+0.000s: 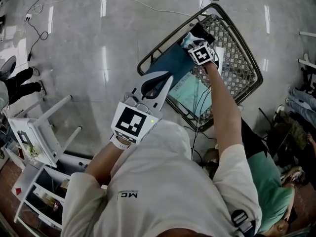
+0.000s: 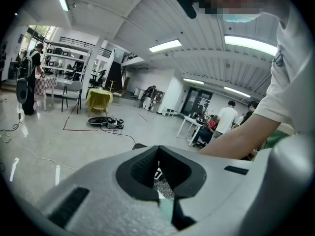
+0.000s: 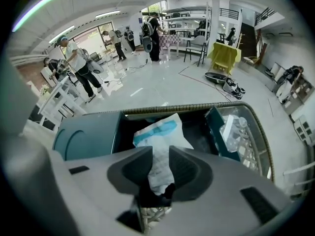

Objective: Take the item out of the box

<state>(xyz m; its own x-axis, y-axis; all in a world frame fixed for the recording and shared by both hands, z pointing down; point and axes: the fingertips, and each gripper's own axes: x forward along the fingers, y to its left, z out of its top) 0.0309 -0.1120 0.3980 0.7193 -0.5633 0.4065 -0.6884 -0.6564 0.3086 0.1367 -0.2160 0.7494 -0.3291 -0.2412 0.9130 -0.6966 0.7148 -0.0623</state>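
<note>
Down on the shiny floor (image 1: 98, 28) in the head view there's a wire basket (image 1: 248, 53) with a dark teal box (image 1: 170, 63) sitting in it, flap thrown open toward the person, and a pale green sheet (image 1: 190, 95) lying in the basket just beside the box. The right gripper (image 1: 193, 43) is reaching down into the box's open end, while the left gripper (image 1: 163, 83) hangs over the flap side, not touching anything as far as I can see. In the left gripper view, the left gripper (image 2: 158, 154) has its tongs pressed together with only a thin slit between the pads and nothing in them; past them you just get the person's bare arm (image 2: 236, 141). The right gripper view is the useful one: the right gripper (image 3: 161, 154) has its tongs spread wide, and a white packet with blue print (image 3: 160, 132) lies in the box (image 3: 83, 136) with its near end sitting between the pads, not squeezed. A clear plastic pack (image 3: 230, 127) sits in the basket (image 3: 263, 141), to the right of the box wall.
</note>
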